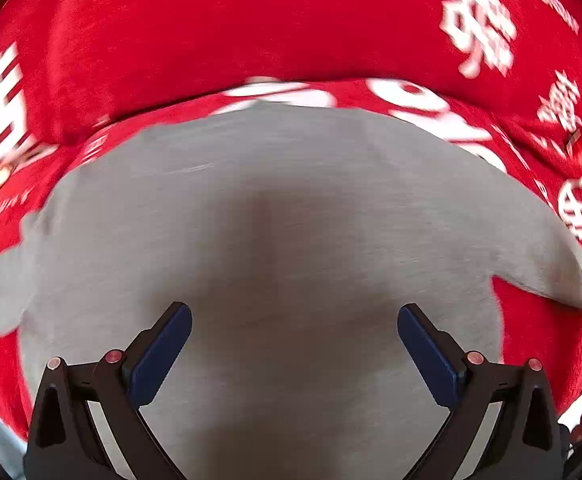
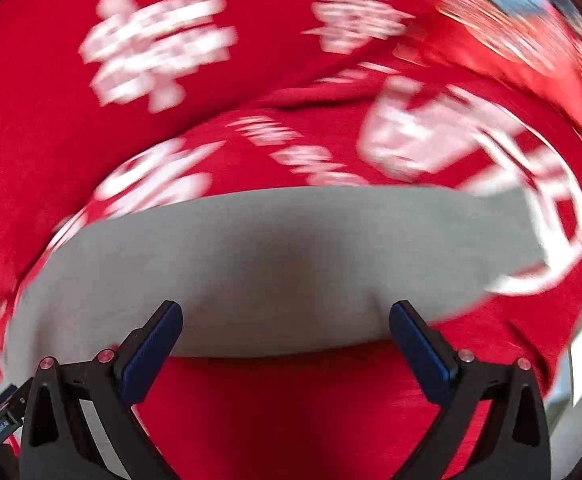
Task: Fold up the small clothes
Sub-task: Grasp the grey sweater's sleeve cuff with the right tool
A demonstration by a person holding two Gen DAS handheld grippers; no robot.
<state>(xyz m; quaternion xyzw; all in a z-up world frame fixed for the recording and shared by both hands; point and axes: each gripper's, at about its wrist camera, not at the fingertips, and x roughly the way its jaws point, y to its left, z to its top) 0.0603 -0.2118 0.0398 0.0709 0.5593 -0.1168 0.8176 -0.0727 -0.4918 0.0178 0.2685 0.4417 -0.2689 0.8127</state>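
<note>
Basically grey garment [image 1: 275, 208] looks soft, light, floppy on red printed cloth [image 1: 211, 24]; grab near edge/corner. Left gripper [image 1: 295, 344] & right gripper [image 2: 287, 340] both wide apart, holding nothing

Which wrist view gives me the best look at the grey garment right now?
The left wrist view. There the grey garment fills most of the frame, reasonably sharp, with the open left gripper over it. The right wrist view shows only a blurred band of it on the red patterned cloth, past the open right gripper.
</note>
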